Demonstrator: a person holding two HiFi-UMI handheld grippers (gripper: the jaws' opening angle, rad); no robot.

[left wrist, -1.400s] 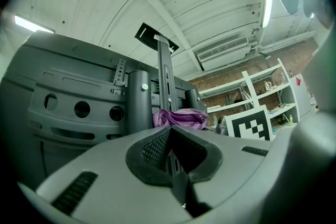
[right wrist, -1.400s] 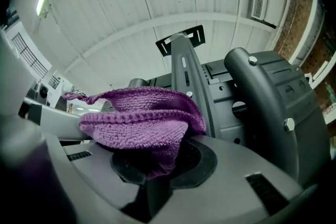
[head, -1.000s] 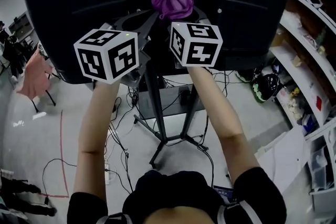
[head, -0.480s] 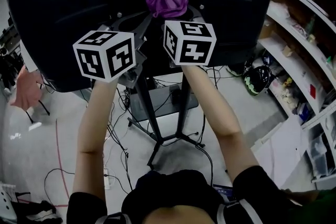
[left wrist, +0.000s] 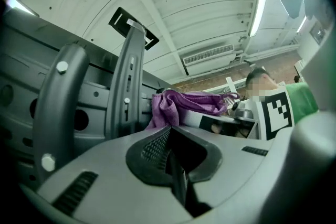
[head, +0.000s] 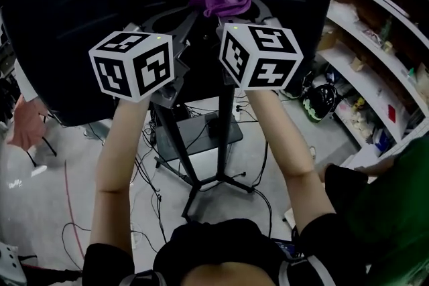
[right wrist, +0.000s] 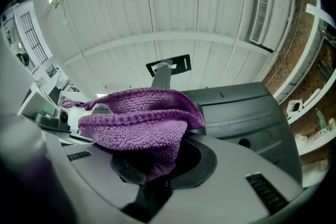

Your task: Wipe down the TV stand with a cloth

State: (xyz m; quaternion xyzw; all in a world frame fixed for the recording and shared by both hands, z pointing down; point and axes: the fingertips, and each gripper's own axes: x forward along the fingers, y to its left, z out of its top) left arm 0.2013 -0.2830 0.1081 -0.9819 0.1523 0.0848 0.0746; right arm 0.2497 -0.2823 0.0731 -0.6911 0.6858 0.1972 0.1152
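The TV (head: 80,3) fills the top of the head view. Only its black back panel faces the camera, its edges run out of frame, and no brand or label can be read on it. Below it the stand (head: 223,137) drops on dark poles to splayed feet on the floor (head: 53,177), with a small tray part-way down. Its upper mount is largely hidden behind the two marker cubes. Shelves (head: 375,30) curve down the right side, and the print on their boxes and small goods is too small to read. A green sleeve (head: 395,204) is cut off at the lower right corner. In the left gripper view a person in green stands behind the other gripper. The left cube (head: 132,63) and right cube (head: 260,53) carry only black-and-white square patterns, no words. The left gripper (left wrist: 176,170) has its jaws pressed together with nothing between them, close beside the grey uprights of the mount. The right gripper (right wrist: 152,176) is clamped on the purple cloth (right wrist: 139,123), which bunches over the jaws and hides their tips. In the head view the cloth sits high at the centre of the TV's back, above the mount's arms, but whether it touches the mount cannot be told. Cables (head: 144,164) trail over the floor round the stand's feet. A dark rounded thing with green trim (head: 320,102) lies under the shelves, hard to make out.
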